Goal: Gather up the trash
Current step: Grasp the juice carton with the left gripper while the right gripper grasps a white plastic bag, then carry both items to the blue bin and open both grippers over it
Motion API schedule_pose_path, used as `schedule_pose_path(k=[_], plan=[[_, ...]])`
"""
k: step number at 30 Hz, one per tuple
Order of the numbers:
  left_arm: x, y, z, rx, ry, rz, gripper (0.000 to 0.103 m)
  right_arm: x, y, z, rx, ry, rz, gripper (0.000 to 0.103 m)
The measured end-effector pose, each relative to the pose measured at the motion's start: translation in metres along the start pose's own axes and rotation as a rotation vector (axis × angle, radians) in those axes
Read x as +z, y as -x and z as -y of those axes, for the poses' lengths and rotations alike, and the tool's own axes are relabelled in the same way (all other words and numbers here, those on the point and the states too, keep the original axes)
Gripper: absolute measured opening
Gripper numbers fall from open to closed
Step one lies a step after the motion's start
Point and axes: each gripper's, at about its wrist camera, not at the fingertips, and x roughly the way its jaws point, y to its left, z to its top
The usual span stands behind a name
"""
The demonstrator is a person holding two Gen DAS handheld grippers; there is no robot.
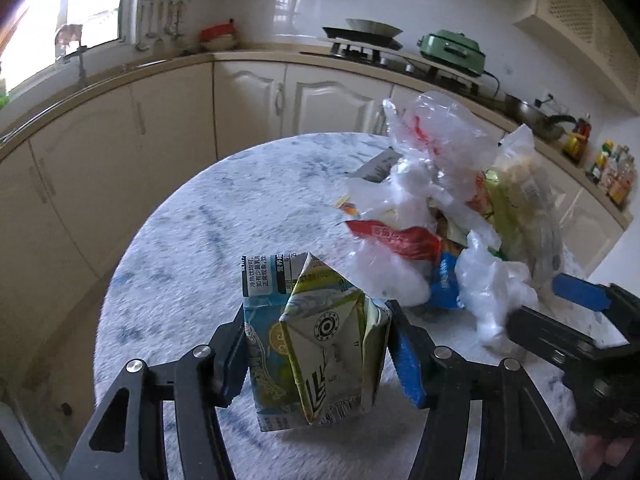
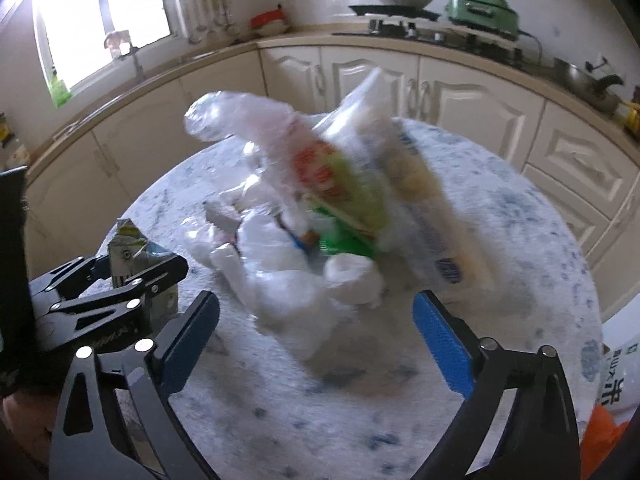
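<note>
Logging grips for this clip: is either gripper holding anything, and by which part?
The left gripper brackets the crushed carton by its side walls; firm contact cannot be told. The right gripper holds nothing, open before the plastic bags.

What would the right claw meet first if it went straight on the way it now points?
Probably the crumpled white plastic bag at the near edge of the trash pile, directly ahead between the open right claw pads; depth is blurred.

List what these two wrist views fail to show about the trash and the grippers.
- Left wrist view: whether the left gripper pads press the carton; the carton hides the contact.
- Right wrist view: the bag pile is motion-blurred, labels unreadable.
- Right wrist view: a white package cut off by the right edge.
</note>
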Motion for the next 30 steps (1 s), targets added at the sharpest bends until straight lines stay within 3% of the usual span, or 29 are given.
schedule_pose_path(k=[5,7,10,19,30], plan=[[-0.012,0.012,0.007,0.020,0.004,0.002,0.057,0.003,-0.018,-0.011,-0.047,0.030,-0.004,0.078],[-0.015,0.019,0.012,0.022,0.006,-0.003,0.057,0.003,-0.016,-0.012,-0.066,0.040,0.006,0.064],[-0.017,0.026,0.015,0.019,0.007,-0.009,0.057,0.000,-0.012,-0.010,-0.057,0.052,0.002,0.052],[-0.025,0.031,0.020,0.019,0.004,-0.034,0.056,-0.021,-0.019,-0.005,-0.017,0.050,-0.051,0.046],[-0.024,0.063,0.031,-0.004,0.008,0.009,0.055,-0.028,0.031,0.017,0.099,-0.027,0.056,0.044]])
